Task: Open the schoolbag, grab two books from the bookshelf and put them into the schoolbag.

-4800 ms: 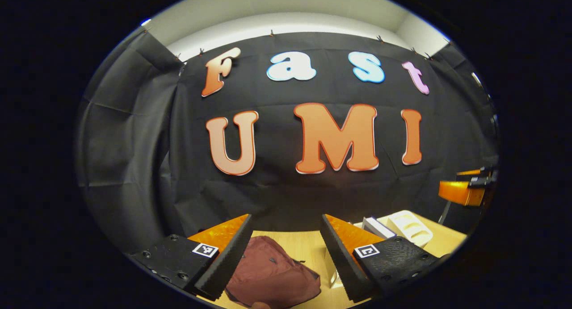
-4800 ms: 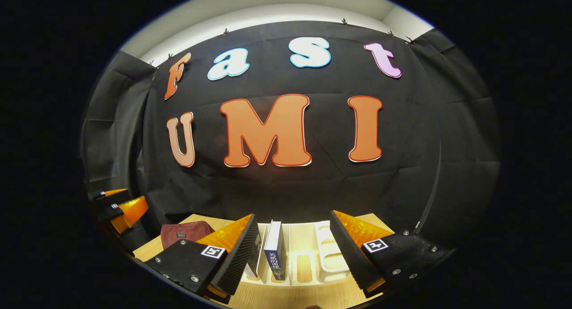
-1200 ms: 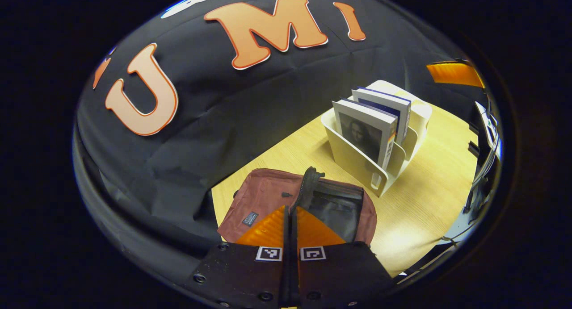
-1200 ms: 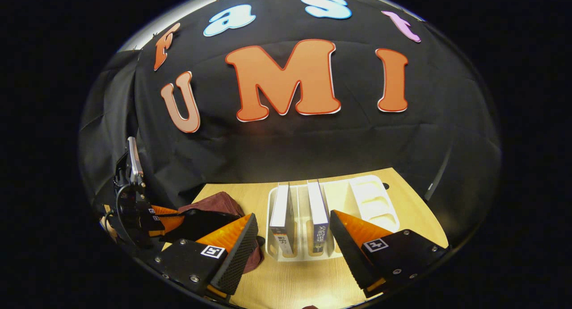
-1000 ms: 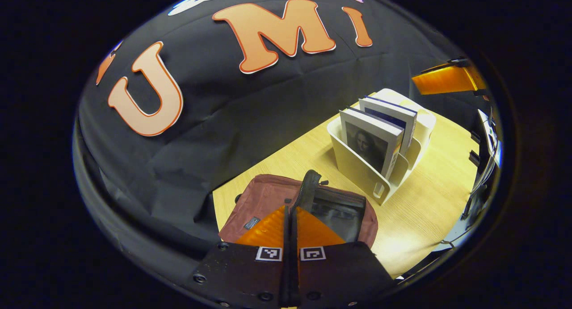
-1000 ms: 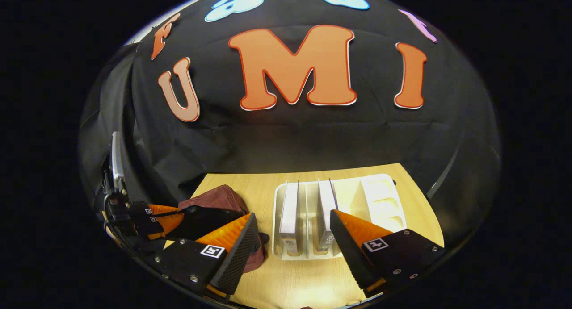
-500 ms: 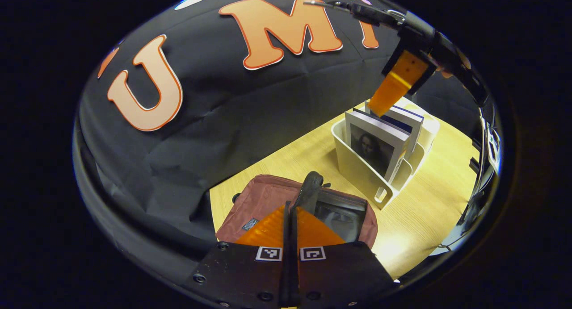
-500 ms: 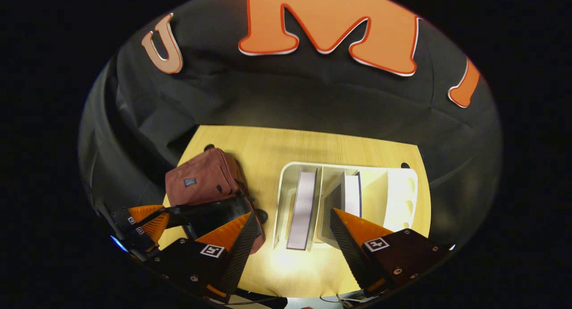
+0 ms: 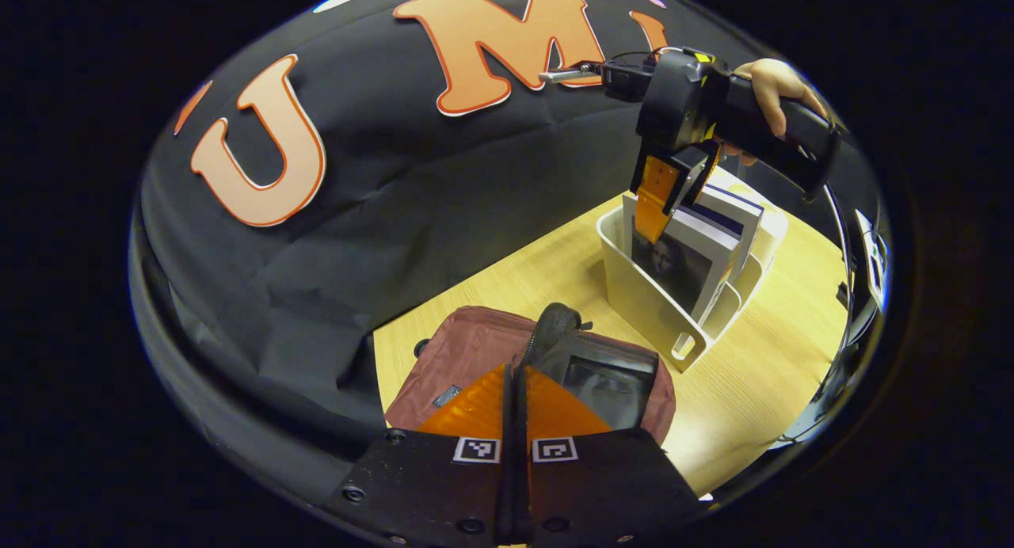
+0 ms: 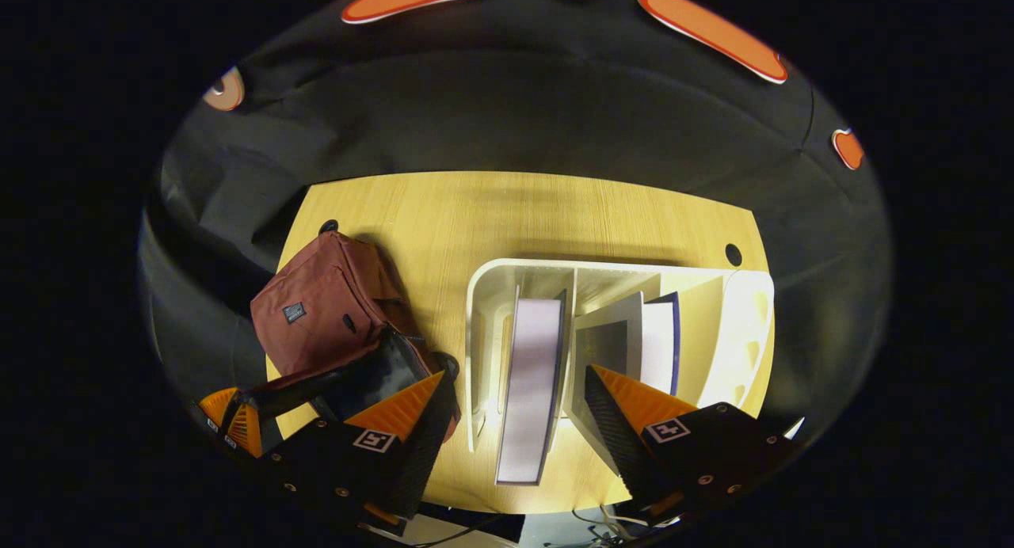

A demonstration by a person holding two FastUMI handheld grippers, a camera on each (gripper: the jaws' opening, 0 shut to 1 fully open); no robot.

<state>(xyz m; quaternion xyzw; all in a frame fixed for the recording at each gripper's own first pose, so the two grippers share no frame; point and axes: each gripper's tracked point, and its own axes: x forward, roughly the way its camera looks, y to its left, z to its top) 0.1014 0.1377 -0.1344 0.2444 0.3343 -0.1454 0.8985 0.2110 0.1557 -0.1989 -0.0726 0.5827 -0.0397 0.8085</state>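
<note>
The maroon schoolbag (image 9: 463, 350) lies on the table with its dark inside (image 9: 606, 378) showing. My left gripper (image 9: 515, 374) is shut on the black edge of the bag's opening (image 9: 547, 334) and holds it up. The white bookshelf (image 9: 646, 310) holds two upright books: a portrait-cover book (image 9: 673, 259) and a blue-edged book (image 9: 733, 207). Held by a hand (image 9: 772, 77), my right gripper (image 9: 661, 195) hangs over the books. In the right gripper view it (image 10: 519, 421) is open and looks straight down, with the left book (image 10: 531, 374) between its fingers. The second book (image 10: 653, 346), the schoolbag (image 10: 317, 310) and the left gripper (image 10: 238, 421) lie to either side.
The bookshelf's rim (image 10: 475, 294) has unfilled slots at its right end (image 10: 741, 334). The wooden table (image 10: 515, 215) ends at the black cloth wall behind; it has a small round hole (image 10: 733, 254) near its back right corner. Bare wood lies between bag and shelf (image 9: 547, 275).
My right gripper has moved forward over the shelf and tipped down, so the left book now sits between its open fingers. The left gripper still holds the bag's edge up.
</note>
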